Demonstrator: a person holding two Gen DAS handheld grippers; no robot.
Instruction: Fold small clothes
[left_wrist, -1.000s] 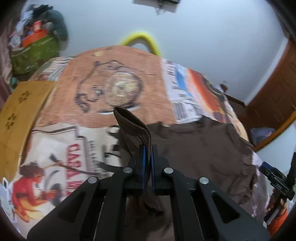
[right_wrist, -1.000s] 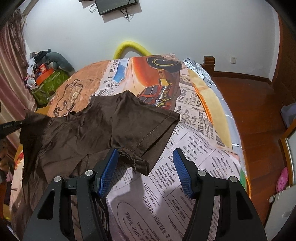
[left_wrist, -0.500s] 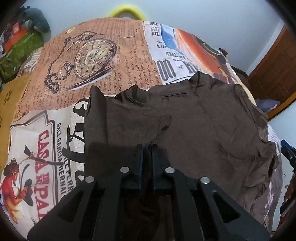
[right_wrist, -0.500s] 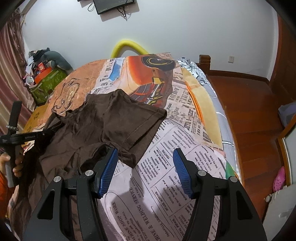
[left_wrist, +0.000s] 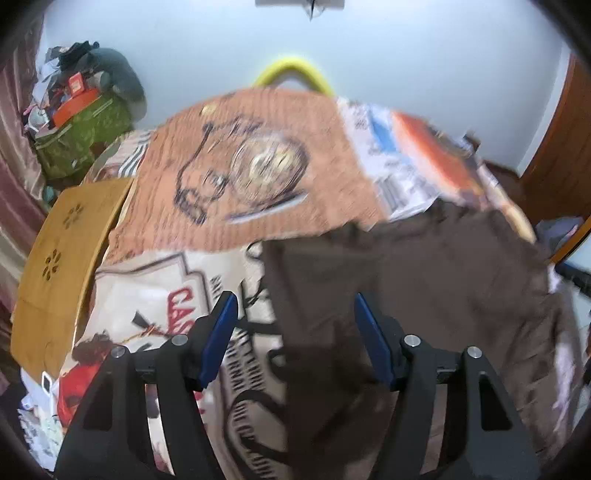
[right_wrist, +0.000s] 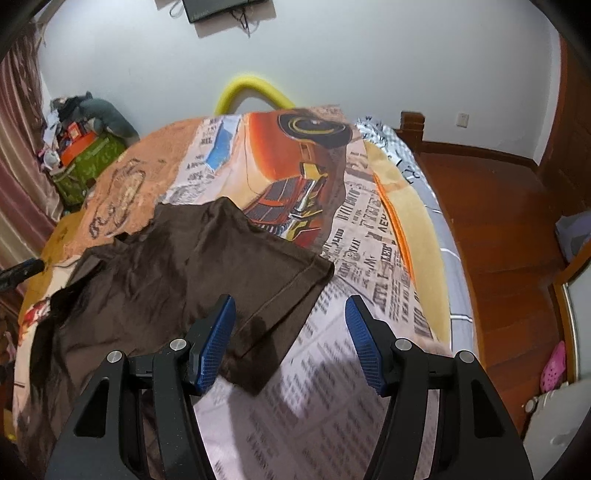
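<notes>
Over shirt edge, left claw gapes empty.

Left wrist cam: sits right behind the left tool, looking forward and down along its two fingers over the bed, toward the white wall. Pretty blurry.

Right wrist cam: same deal behind the right tool, a bit higher up, facing the same wall, with the wood floor off to its right.

Closeness: both hang near the bed, fingers filling the bottom of each view.

Shared bits: brown shirt, the printed bedspread, yellow foam arch, green bag pile.
</notes>
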